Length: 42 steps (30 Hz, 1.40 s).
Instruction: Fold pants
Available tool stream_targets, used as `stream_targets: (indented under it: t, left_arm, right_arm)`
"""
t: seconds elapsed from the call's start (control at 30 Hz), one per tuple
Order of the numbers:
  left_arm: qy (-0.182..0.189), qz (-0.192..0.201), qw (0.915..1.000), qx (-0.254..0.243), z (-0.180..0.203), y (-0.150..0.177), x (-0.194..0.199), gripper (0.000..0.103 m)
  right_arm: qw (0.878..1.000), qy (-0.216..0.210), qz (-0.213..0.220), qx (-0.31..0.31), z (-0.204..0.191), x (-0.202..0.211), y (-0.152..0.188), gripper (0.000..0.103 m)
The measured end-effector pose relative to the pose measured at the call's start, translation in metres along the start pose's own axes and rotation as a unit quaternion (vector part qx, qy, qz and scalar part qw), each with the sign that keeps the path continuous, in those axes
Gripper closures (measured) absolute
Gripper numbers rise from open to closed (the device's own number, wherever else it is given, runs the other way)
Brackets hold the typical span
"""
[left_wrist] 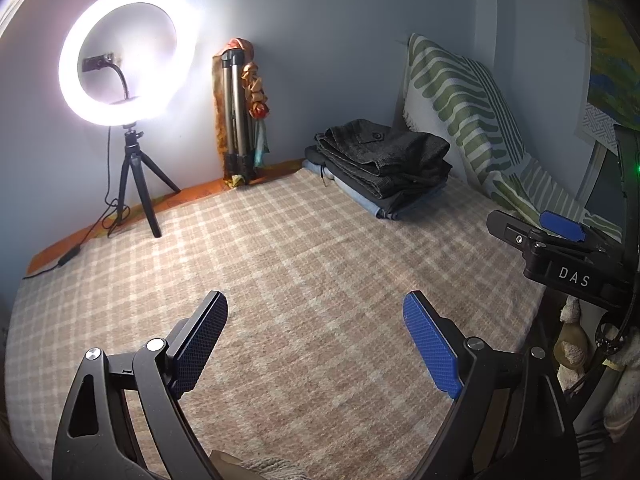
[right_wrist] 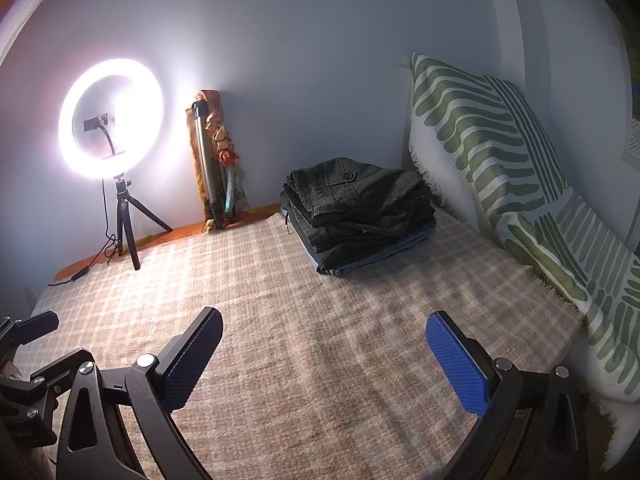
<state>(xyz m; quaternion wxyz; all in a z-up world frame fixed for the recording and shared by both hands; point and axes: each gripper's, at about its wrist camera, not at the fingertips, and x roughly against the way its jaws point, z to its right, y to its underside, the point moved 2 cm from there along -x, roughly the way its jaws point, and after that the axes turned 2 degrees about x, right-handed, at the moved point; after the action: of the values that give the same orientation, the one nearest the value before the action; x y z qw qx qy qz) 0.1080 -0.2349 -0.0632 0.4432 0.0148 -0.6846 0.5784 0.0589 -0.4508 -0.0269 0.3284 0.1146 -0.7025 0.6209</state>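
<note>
A stack of folded pants (left_wrist: 384, 164), dark checked on top with grey and blue ones under it, lies at the far right of the checked blanket (left_wrist: 304, 264). It also shows in the right wrist view (right_wrist: 360, 212). My left gripper (left_wrist: 316, 320) is open and empty, low over the near part of the blanket. My right gripper (right_wrist: 324, 340) is open and empty, also over the near blanket, well short of the stack. The right gripper's body shows at the right edge of the left wrist view (left_wrist: 560, 248).
A lit ring light on a small tripod (left_wrist: 120, 60) stands at the far left with its cable trailing. A folded tripod with cloth (left_wrist: 240, 112) leans on the back wall. A green-striped cushion (right_wrist: 500, 152) leans along the right side.
</note>
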Motion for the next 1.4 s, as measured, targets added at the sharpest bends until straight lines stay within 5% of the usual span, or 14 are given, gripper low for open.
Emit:
stream_targets:
  t: [1.4]
  left_arm:
    - [-0.001,-0.001,0.9999,0.012,-0.0028,-0.0018,0.0025,0.013]
  right_arm:
    - [1.000,0.003,0.002,-0.001,-0.0006,0.0016,0.0014,0.000]
